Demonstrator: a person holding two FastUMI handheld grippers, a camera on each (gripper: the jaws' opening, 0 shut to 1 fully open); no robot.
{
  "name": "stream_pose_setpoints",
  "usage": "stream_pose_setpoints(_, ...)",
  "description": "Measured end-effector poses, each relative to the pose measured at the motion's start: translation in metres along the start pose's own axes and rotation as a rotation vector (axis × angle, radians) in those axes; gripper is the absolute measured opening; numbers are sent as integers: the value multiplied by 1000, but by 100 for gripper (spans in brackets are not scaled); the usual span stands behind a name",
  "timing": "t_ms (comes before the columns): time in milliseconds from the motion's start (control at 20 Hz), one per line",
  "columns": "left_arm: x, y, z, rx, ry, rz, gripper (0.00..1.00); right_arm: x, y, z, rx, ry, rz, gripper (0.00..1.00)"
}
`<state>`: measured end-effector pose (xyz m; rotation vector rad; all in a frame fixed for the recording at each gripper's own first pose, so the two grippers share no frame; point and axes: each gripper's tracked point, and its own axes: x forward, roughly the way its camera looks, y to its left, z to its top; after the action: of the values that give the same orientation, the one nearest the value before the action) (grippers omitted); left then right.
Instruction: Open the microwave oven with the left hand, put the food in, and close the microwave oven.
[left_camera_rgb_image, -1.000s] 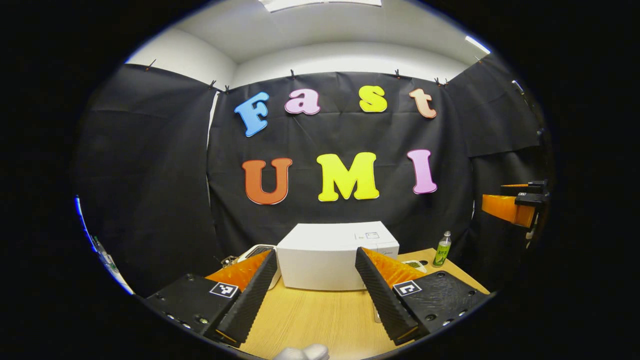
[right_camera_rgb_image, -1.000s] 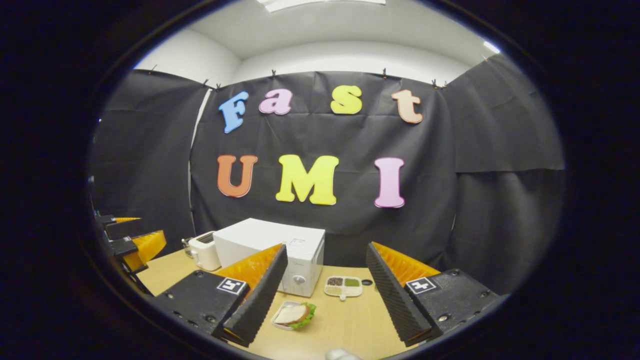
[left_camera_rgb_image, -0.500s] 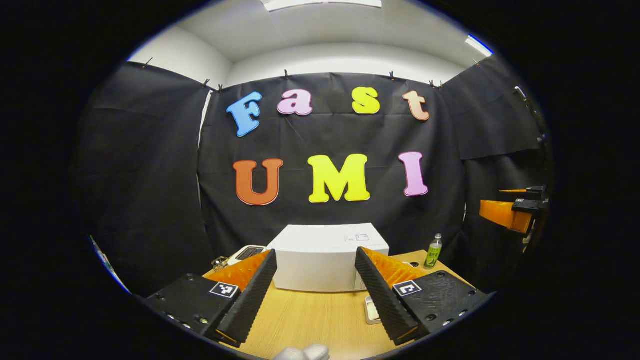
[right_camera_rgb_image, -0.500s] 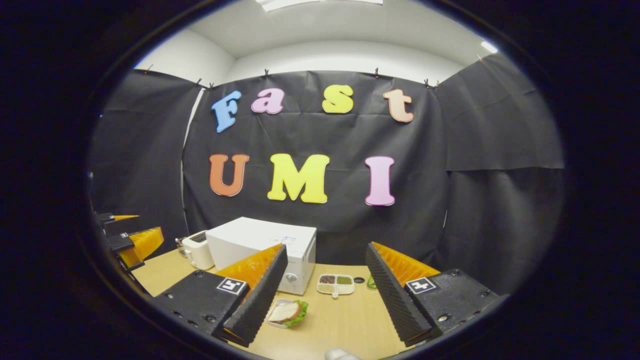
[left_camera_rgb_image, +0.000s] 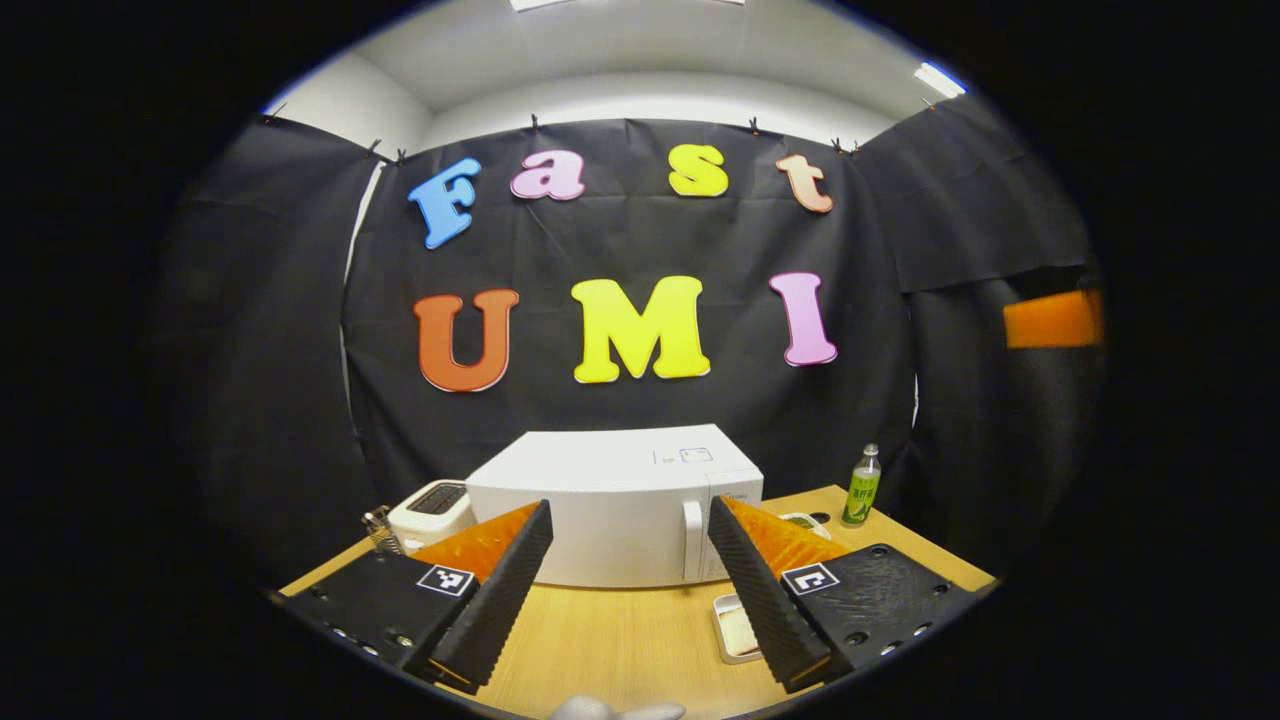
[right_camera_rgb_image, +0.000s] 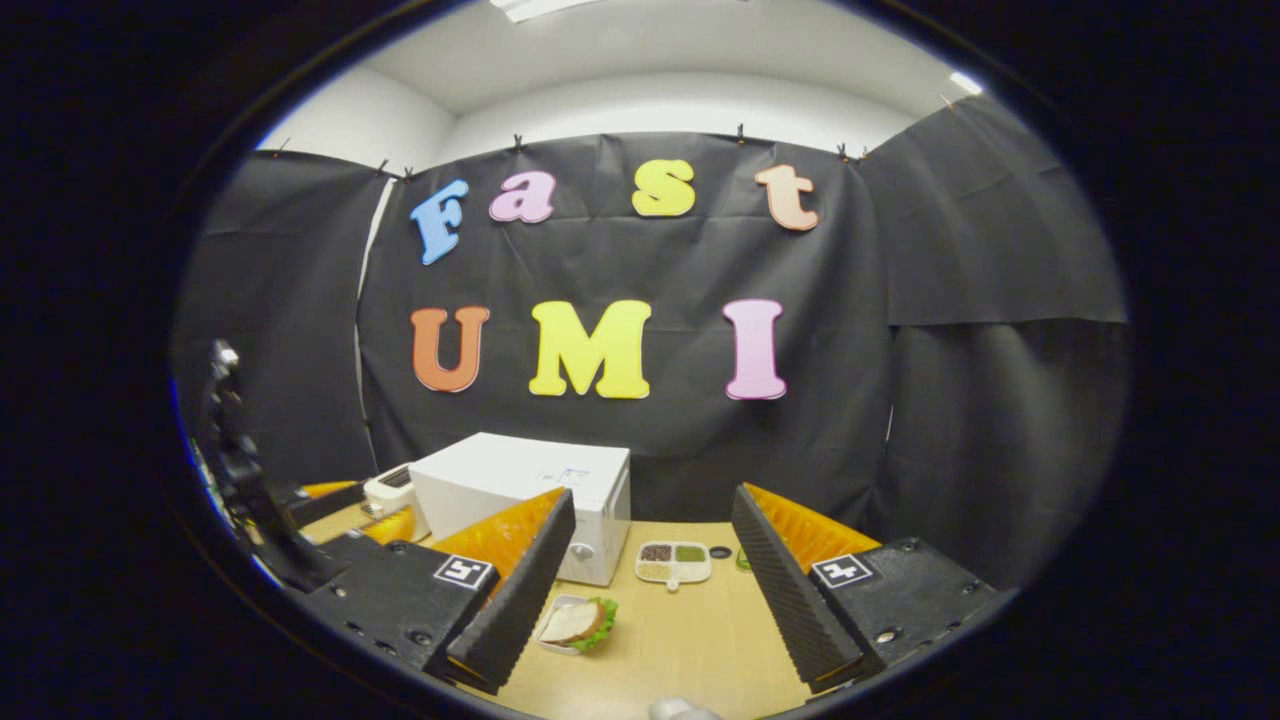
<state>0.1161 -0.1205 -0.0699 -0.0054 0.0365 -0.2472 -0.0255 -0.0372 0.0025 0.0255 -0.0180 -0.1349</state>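
Beside microwave (left_camera_rgb_image: 610, 505): toaster (left_camera_rgb_image: 432, 505), bottle (left_camera_rgb_image: 859, 487), sandwich (right_camera_rgb_image: 580, 622).

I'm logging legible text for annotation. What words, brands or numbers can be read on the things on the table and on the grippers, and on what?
On the microwave oven, the sticker on its top: too small to read.
On the green bottle, the label: too small to read.
On the left gripper and the right gripper, the square tags: black-and-white patterns, no words.
No text here is legible.
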Motion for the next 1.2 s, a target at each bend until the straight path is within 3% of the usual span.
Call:
stream_pose_setpoints(50,22,-10,-19,-9,26,-15,96,-1,-1,0,-9,3,-3,100)
stream_pose_setpoints(100,43,-17,-36,-21,46,-25,95,-2,-3,0,-21,4,-8,100)
stream_pose_setpoints(150,63,-24,-54,-30,68,-32,96,-3,-7,1,-31,3,-20,92)
stream_pose_setpoints(200,82,-29,-68,-29,87,-37,96,-3,-11,0,-39,9,-33,100)
stream_pose_setpoints(250,99,-34,-82,-30,96,-38,96,-5,-14,-4,-38,19,-45,100)
stream_pose_setpoints(300,117,-39,-91,-30,94,-43,97,-5,-16,-5,-37,26,-53,92)
stream_pose_setpoints(350,133,-43,-98,-29,87,-46,96,-5,-19,-7,-42,34,-66,100)
stream_pose_setpoints(400,148,-45,-107,-29,89,-43,96,-5,-23,-10,-46,41,-78,93)
stream_pose_setpoints(450,161,-47,-117,-30,95,-51,96,-5,-25,-12,-44,43,-89,100)
stream_pose_setpoints(500,171,-47,-126,-39,103,-45,96,-5,-27,-15,-38,50,-101,100)
stream_pose_setpoints(550,177,-49,-132,-46,107,-45,93,-3,-28,-20,-31,59,-105,93)
stream_pose_setpoints(600,182,-49,-137,-52,109,-48,86,-2,-28,-24,-27,68,-110,100)
stream_pose_setpoints(650,186,-50,-138,-51,100,-48,81,-1,-29,-29,-31,82,-107,100)
stream_pose_setpoints(700,189,-53,-135,-52,75,-67,62,0,-30,-31,-39,92,-113,100)
stream_pose_setpoints(750,193,-56,-135,-45,65,-78,67,0,-34,-32,-41,97,-118,100)
stream_pose_setpoints(850,194,-65,-136,-34,67,-111,30,2,-34,-34,-35,107,-115,100)
stream_pose_setpoints(900,194,-61,-135,-26,66,-113,14,2,-34,-36,-38,115,-114,93)
stream_pose_setpoints(950,193,-61,-135,-34,66,-118,24,3,-33,-36,-36,115,-108,100)
stream_pose_setpoints(1200,191,-60,-134,-67,77,-127,10,10,-29,-37,-40,132,-78,93)
